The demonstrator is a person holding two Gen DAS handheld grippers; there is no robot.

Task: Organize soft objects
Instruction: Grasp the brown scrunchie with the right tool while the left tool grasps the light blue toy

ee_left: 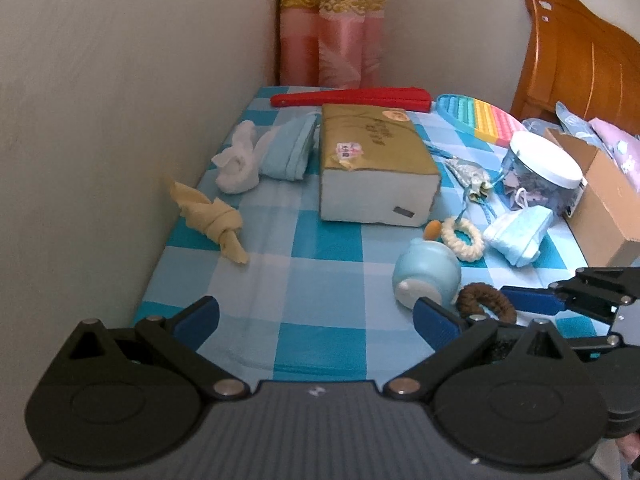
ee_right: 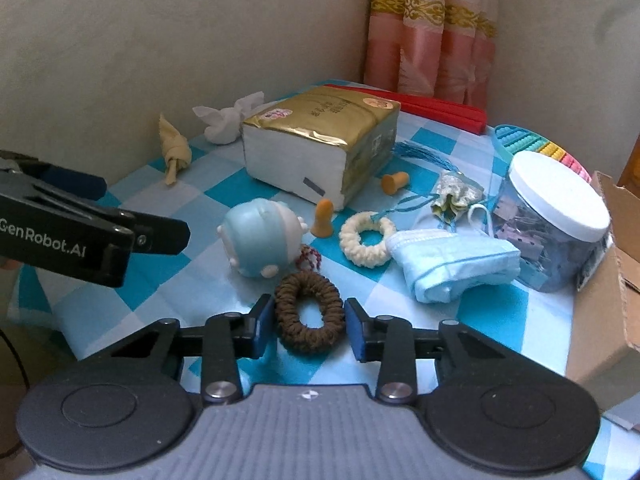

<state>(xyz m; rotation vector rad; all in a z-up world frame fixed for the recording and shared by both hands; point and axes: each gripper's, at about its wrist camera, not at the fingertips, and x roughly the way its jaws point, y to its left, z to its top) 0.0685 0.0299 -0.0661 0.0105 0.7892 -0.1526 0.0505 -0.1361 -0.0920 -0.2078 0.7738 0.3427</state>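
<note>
Brown hair scrunchie (ee_right: 309, 312) is pinched on the checked worktop (ee_right: 500, 312) between the pads of the right gripper (ee_right: 310, 326), squeezed oval. A straight lift is advised, clear of the blue toy (ee_right: 260, 240) just ahead. Left gripper (ee_left: 316, 316) is held spread, empty.

bare cloth (ee_left: 304, 280) front-left, clutter right, tissue pack (ee_left: 372, 160) centre
</note>
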